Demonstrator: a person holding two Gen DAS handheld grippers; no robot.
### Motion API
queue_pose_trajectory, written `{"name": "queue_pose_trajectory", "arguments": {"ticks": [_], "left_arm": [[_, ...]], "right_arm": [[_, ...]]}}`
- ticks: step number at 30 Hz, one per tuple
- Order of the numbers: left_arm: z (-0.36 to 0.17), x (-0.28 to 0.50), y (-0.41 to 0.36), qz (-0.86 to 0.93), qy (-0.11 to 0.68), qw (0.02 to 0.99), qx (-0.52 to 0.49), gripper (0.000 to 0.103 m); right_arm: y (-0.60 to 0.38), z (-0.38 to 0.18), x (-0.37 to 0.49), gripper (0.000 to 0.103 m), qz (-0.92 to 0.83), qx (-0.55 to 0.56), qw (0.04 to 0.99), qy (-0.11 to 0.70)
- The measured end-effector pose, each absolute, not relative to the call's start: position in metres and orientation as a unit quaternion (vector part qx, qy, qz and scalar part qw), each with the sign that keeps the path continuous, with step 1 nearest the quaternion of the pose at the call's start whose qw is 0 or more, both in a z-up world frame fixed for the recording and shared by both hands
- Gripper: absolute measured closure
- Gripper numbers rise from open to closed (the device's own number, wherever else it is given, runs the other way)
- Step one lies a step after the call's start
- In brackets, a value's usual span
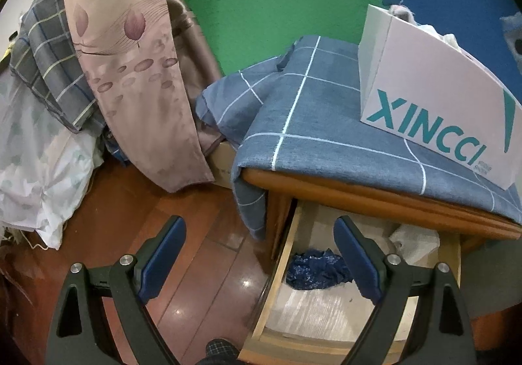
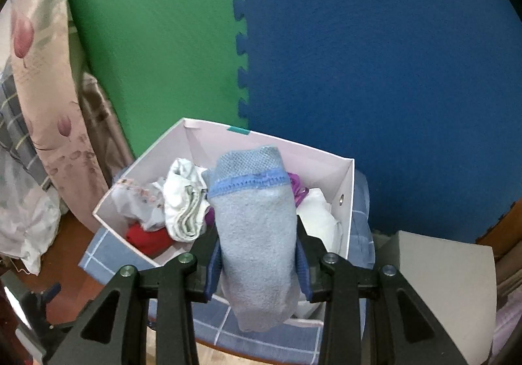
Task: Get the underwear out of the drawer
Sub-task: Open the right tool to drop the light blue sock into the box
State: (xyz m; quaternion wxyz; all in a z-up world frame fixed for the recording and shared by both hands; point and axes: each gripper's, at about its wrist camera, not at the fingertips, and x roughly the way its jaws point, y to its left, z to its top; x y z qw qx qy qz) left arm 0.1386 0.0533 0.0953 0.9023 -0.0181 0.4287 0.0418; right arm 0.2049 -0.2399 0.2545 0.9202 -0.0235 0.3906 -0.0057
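Two views, one per handheld gripper. Right wrist view: right gripper (image 2: 257, 254) clamped on pale blue-grey underwear (image 2: 256, 234), long axis running from bottom centre up toward frame centre, waistband end uppermost. Directly beyond and just below that end, white box (image 2: 345, 188) at frame centre, open-topped, already holding crumpled white, red and purple garments; box resting on blue checked cloth (image 2: 107, 254). Green and blue foam mats (image 2: 375, 71) filling the upper frame. Left wrist view: left gripper (image 1: 259, 250) spread wide, gripping nothing, hovering above wooden floor at bottom centre. Open drawer (image 1: 284, 267) at lower right, its edge beside the right-hand finger, dark blue patterned garment (image 1: 313, 270) lying crumpled inside on a pale liner. Likely judgement: left gripper nearer the drawer garment; right gripper positioned for a drop into the box.
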Motion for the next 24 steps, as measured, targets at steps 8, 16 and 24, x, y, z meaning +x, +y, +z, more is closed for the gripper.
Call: {"name": "queue_pose_trajectory", "arguments": {"ticks": [8, 16, 24], "left_arm": [[0.094, 0.139, 0.065, 0.051, 0.434, 0.899, -0.043, 0.013], [0.092, 0.14, 0.062, 0.041, 0.44, 0.896, -0.038, 0.013], [0.09, 0.144, 0.064, 0.042, 0.448, 0.892, -0.043, 0.013]], "right_arm": [[-0.254, 0.219, 0.237, 0.065, -0.05, -0.028, 0.9, 0.432], [-0.261, 0.2, 0.249, 0.062, -0.069, -0.023, 0.89, 0.45], [-0.265, 0.204, 0.244, 0.047, -0.086, -0.027, 0.9, 0.427]]}}
